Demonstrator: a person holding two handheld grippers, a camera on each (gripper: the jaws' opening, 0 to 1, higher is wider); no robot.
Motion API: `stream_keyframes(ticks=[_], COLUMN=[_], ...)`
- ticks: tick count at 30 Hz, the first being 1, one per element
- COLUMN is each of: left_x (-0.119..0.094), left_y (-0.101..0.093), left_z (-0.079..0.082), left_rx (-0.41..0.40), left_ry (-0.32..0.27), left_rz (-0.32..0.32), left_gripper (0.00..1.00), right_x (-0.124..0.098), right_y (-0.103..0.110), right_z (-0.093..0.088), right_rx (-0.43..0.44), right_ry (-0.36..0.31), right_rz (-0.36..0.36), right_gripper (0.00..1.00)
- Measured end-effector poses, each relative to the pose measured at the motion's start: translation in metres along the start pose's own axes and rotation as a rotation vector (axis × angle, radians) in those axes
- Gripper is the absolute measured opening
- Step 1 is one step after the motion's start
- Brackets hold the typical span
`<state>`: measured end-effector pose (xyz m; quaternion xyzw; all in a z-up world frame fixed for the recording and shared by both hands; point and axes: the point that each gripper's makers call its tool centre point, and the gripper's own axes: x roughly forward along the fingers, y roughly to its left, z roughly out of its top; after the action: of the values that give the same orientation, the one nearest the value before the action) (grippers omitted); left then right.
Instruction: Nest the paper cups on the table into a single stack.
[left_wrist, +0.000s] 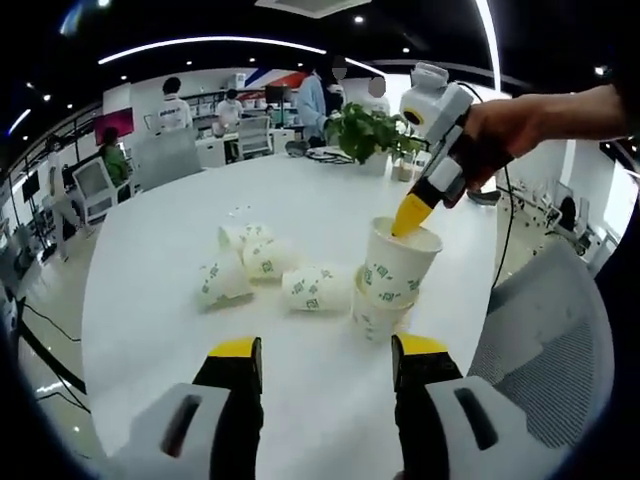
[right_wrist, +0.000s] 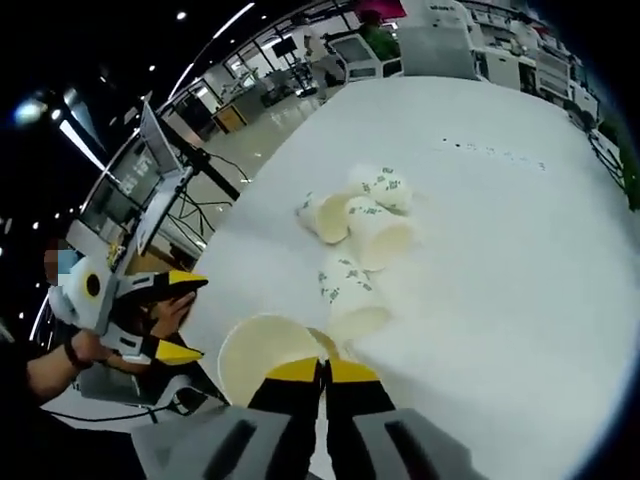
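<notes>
Round white table (left_wrist: 300, 420), smooth and matte, carrying white paper cups printed with small green marks. Near the right edge in the left gripper view, two upright cups: an upper cup (left_wrist: 398, 265) seated tilted in a lower cup (left_wrist: 378, 318), a short stack. To its left, loose cups lying on their sides: one (left_wrist: 316, 288) just beside the stack, then a cluster (left_wrist: 243, 262) of about four, touching one another; exact count hard to tell. Tapered cone shapes, open rims, thin walls. Right gripper (left_wrist: 412, 214), white body with yellow tips, reaching down from above, held by a hand (left_wrist: 495, 135), jaws pressed together on the rim of the upper cup; in the right gripper view the same yellow tips meeting at the cup's round rim (right_wrist: 262, 358). Left gripper (left_wrist: 325, 362) low over bare table, yellow-tipped black jaws spread wide, holding nothing; seen also at the table's edge (right_wrist: 178, 315). Leafy green plant (left_wrist: 368, 130) at the far side.
</notes>
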<state>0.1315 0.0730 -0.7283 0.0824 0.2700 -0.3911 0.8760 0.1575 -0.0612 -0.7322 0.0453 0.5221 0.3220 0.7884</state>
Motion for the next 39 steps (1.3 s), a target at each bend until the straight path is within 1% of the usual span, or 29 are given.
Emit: stream_keyframes(ticks=[8, 20, 25, 34, 39], left_x=[-0.004, -0.004, -0.003, -0.005, -0.007], left_y=[0.000, 0.005, 0.005, 0.004, 0.003], left_z=[-0.005, -0.013, -0.016, -0.020, -0.023], left_rx=[-0.002, -0.016, -0.021, -0.029, -0.030], left_ry=[0.009, 0.015, 0.017, 0.022, 0.026], left_rz=[0.004, 0.007, 0.005, 0.002, 0.001], left_gripper=[0.50, 0.50, 0.50, 0.49, 0.49], right_x=[0.009, 0.020, 0.023, 0.028, 0.030], right_y=[0.003, 0.000, 0.000, -0.002, -0.003], right_z=[-0.008, -0.010, -0.010, -0.014, -0.015], right_rx=[-0.017, -0.021, -0.039, -0.043, -0.039], right_ry=[0.023, 0.045, 0.056, 0.077, 0.076], right_rz=[-0.013, -0.019, -0.023, -0.031, -0.035], right_gripper=[0.00, 0.00, 0.00, 0.00, 0.00])
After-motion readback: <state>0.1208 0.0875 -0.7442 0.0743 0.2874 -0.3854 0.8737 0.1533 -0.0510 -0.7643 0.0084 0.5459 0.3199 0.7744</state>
